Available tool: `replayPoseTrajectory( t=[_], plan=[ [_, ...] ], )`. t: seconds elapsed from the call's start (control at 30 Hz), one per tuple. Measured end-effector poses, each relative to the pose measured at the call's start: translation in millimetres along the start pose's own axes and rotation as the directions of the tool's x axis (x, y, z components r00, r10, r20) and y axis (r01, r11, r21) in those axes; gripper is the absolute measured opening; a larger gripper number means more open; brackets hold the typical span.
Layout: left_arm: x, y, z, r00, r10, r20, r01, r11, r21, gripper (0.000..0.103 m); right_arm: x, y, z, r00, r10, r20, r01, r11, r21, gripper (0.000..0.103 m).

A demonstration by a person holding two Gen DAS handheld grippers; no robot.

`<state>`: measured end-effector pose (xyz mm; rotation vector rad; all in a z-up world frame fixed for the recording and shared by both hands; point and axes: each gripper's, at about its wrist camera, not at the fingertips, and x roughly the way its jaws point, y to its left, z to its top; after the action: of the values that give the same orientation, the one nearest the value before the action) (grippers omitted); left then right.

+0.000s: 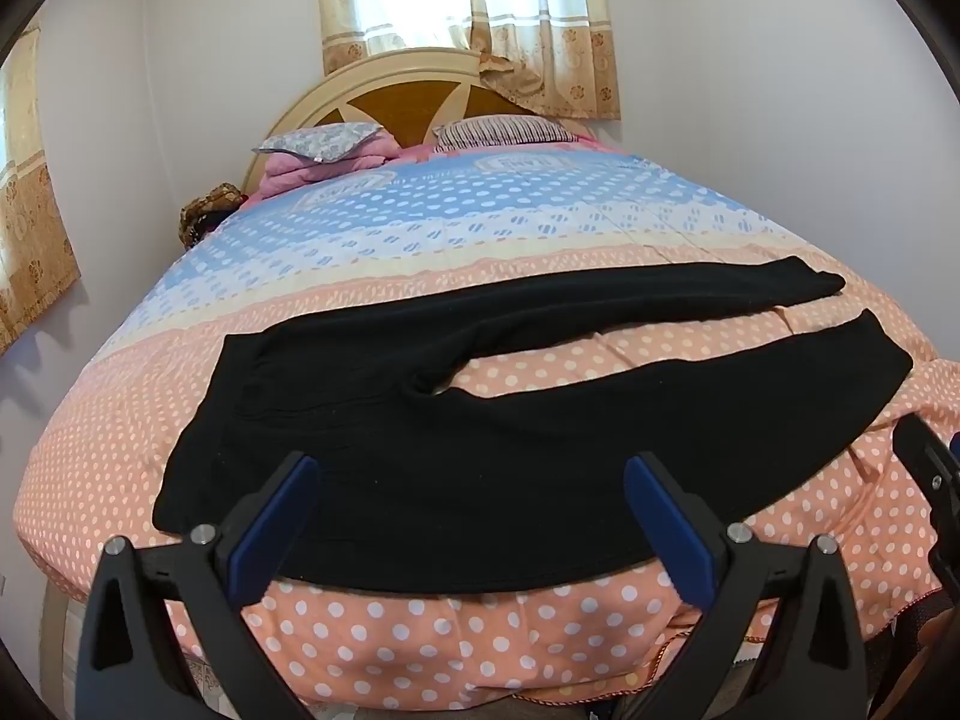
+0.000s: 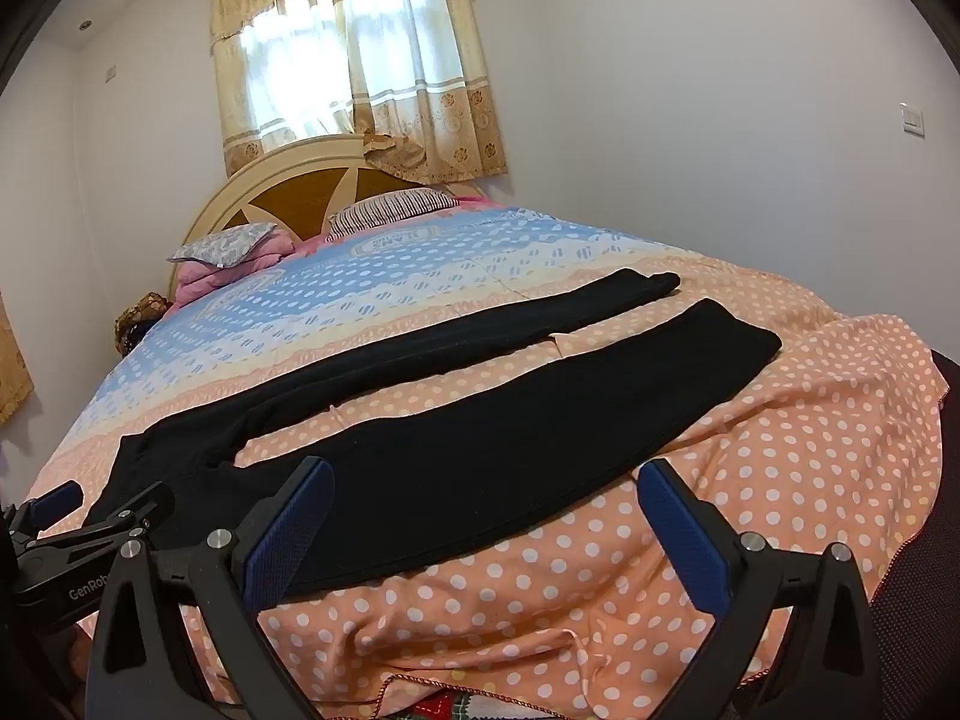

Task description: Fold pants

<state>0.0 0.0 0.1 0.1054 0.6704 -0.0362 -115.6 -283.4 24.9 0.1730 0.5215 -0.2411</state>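
Observation:
Black pants (image 1: 420,450) lie flat across the foot of the bed, waistband at the left, both legs spread apart and running to the right. They also show in the right wrist view (image 2: 480,438). My left gripper (image 1: 471,468) is open and empty, just short of the bed's near edge, over the near leg by the waist. My right gripper (image 2: 486,474) is open and empty, before the middle of the near leg. The left gripper also shows at the left of the right wrist view (image 2: 90,510).
The bed has a peach and blue polka-dot cover (image 1: 540,618). Pillows (image 1: 324,141) and a wooden headboard (image 1: 408,102) stand at the far end. A curtained window (image 2: 348,60) is behind. Walls close in on both sides.

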Motion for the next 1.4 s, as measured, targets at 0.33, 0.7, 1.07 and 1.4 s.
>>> replayPoseTrajectory(
  t=[0.33,0.7,1.07,1.4],
  plan=[
    [0.1,-0.8,0.0,1.000,-0.003,-0.002,0.003,1.000,0.002,0.103,0.6,-0.2,0.0,1.000,0.001,-0.002,-0.001,1.000,0.001,0.102],
    [-0.1,-0.4,-0.8,1.000,-0.001,-0.001,0.001,1.000,0.000,0.103,0.9,-0.1,0.1,1.000,0.001,-0.004,-0.001,1.000,0.001,0.102],
    [7.8,3.2,-4.4,1.000,0.000,-0.014,0.000,1.000,-0.001,0.103,8.0,5.8,-3.2,1.000,0.007,-0.018,-0.007,1.000,-0.004,0.102],
    [35.0,12.3,-9.1,0.995,0.002,-0.101,-0.005,0.999,-0.034,0.103,27.0,3.5,-4.7,0.998,0.008,-0.059,-0.008,1.000,0.002,0.102]
  ],
)
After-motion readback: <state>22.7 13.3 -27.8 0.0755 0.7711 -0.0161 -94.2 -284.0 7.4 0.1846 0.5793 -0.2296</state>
